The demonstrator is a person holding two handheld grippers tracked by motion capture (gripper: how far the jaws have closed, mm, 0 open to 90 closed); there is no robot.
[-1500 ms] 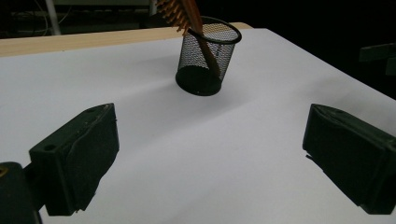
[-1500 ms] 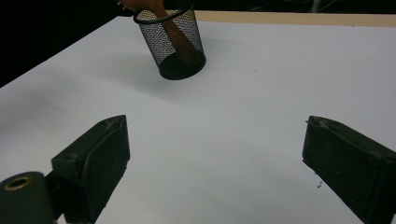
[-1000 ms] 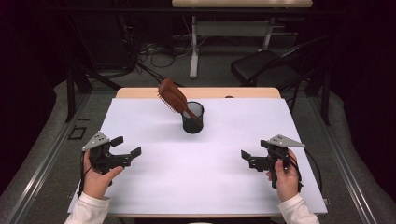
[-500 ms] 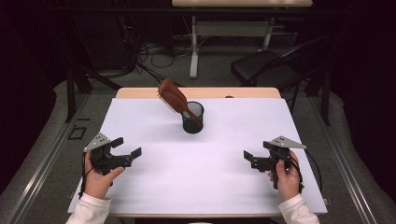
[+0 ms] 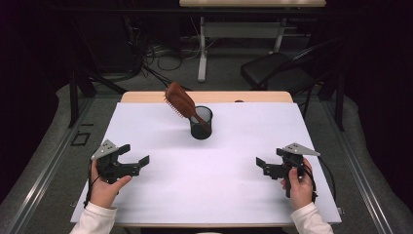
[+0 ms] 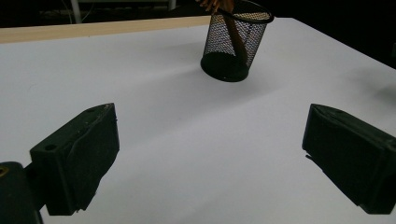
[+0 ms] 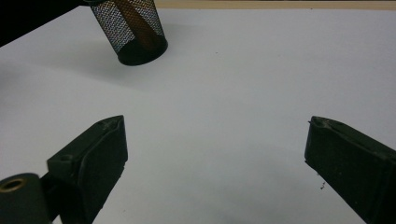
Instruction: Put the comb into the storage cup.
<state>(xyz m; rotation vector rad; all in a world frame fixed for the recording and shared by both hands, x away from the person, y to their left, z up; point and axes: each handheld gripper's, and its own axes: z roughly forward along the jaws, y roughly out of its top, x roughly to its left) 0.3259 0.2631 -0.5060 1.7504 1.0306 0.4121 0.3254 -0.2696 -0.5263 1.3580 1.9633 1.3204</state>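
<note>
Both pairs of jaws are standing spread wide and gripping nothing. The left gripper [image 5: 134, 159] is hovering low over the near left part of the white surface [image 5: 234, 195], its jaws pointing inward and a little forward, and the right gripper [image 5: 265, 165] is mirroring it at the near right, its jaws pointing inward toward the middle. Bare surface is lying between each pair, so neither is touching anything; this is looking like a resting or ready pose, with the hands parked well apart from the work.

Farther out, toward the far middle of the surface, the black mesh cup [image 5: 201, 123] is standing upright, well apart from both grippers. The brown hairbrush [image 5: 179, 100] is sitting handle-down inside it, its bristled head sticking out above the rim and leaning back to the left; the cup's wall is propping the handle, which is probably why it is tilting rather than falling. In both gripper views the cup [image 6: 235, 42] [image 7: 132, 30] is showing ahead of the open jaws, the handle visible through the mesh.
</note>
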